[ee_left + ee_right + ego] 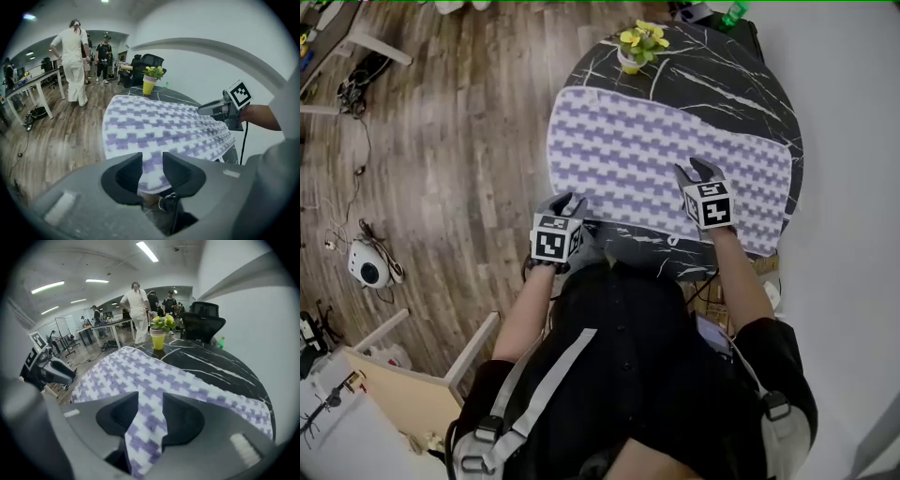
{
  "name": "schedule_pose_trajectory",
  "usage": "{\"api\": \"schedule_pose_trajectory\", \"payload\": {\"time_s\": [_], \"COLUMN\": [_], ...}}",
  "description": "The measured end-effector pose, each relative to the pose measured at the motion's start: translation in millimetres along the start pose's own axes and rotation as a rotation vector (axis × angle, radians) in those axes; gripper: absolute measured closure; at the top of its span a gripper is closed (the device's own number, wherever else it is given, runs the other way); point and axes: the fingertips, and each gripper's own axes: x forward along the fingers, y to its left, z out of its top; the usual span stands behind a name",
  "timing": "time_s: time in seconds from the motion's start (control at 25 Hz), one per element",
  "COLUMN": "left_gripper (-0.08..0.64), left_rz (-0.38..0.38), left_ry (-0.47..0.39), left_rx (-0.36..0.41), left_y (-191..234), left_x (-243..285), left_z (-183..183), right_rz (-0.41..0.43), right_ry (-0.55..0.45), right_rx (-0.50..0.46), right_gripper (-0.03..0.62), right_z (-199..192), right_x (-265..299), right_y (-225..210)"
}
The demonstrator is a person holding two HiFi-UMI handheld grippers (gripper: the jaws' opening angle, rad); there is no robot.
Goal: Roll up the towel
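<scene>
A white towel with a purple check pattern (666,155) lies spread flat across the near half of a round black marble table (741,84). My left gripper (569,200) hovers at the towel's near left corner, by the table's edge. My right gripper (697,170) is over the towel, a little in from its near edge. In the left gripper view the jaws of the left gripper (152,161) stand a little apart and the towel's hanging edge (154,180) shows through the gap. The right gripper (150,401) also has a narrow gap, with the towel (187,380) running under it.
A yellow pot with a flowering plant (639,44) stands on the table's far edge beyond the towel. A black office chair (201,319) is behind the table. People stand in the room (72,61). A wooden frame (422,375) and a white device (367,265) sit on the floor at left.
</scene>
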Motion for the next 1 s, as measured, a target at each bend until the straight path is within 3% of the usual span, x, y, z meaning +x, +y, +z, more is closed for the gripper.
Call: {"api": "schedule_pose_trajectory", "payload": {"time_s": [0.28,0.48,0.84,1.0], "left_gripper": [0.417,0.417,0.330,0.309], "left_rz": [0.020,0.002,-0.188,-0.297], "left_ry": [0.022,0.051,0.112,0.084], "left_rx": [-0.061,-0.098,-0.070,-0.067], "left_y": [65,96,106,104], "left_x": [-13,-11,33,42], "left_z": [-12,-25,-40,-33], "right_rz": [0.076,0.115,0.123,0.114], "right_ry": [-0.002,0.019,0.080,0.097], "right_rx": [-0.052,-0.081,-0.068,-0.011], "right_gripper": [0.430,0.431,0.434,0.436], "right_z": [63,86,77,68], "right_x": [48,80,98,97], "right_y": [66,103,130,128]}}
